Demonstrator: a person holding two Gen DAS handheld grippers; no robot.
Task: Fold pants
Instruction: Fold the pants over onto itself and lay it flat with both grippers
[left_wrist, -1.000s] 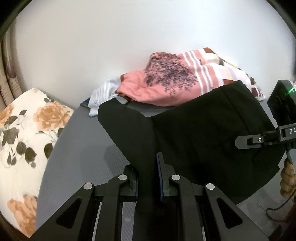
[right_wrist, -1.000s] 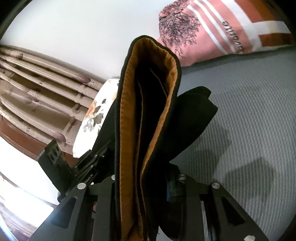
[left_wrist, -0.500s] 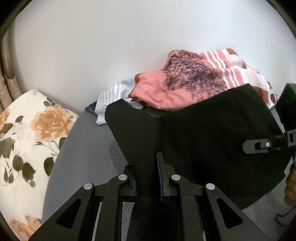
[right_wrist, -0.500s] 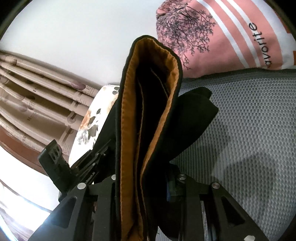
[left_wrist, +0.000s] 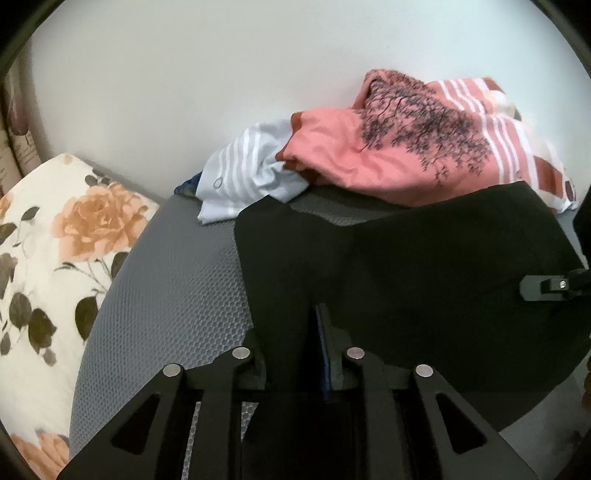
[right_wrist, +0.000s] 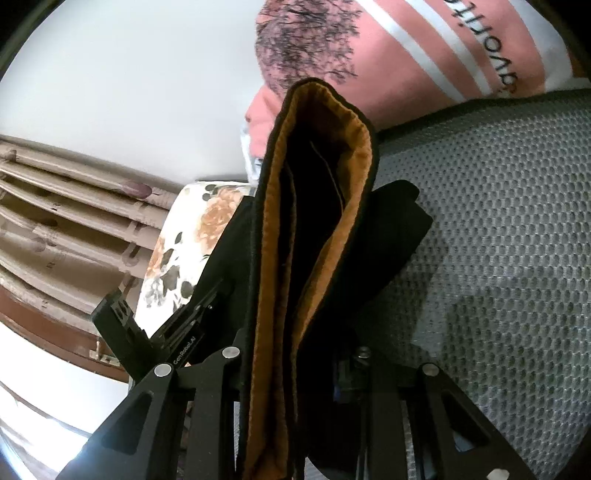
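Now both grippers hold black pants (left_wrist: 424, 280) above a grey bed (left_wrist: 177, 295): right gripper (right_wrist: 295, 354) clamped on the waistband, left gripper (left_wrist: 291, 350) jaws opening around fabric. Best lower evenly, edges aligned.

Your black pants (left_wrist: 424, 266) flash orange lining; behind them, pink tree-print shirt (left_wrist: 399, 155), pale striped cloth (left_wrist: 243, 173), rose-patterned pillow (left_wrist: 55, 258).

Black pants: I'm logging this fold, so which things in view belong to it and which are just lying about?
Part of the job:
black pants
left gripper, jaws opening, cloth between them
right gripper, clamped on the pants

Lying about:
pink printed garment
striped pale cloth
floral pillow
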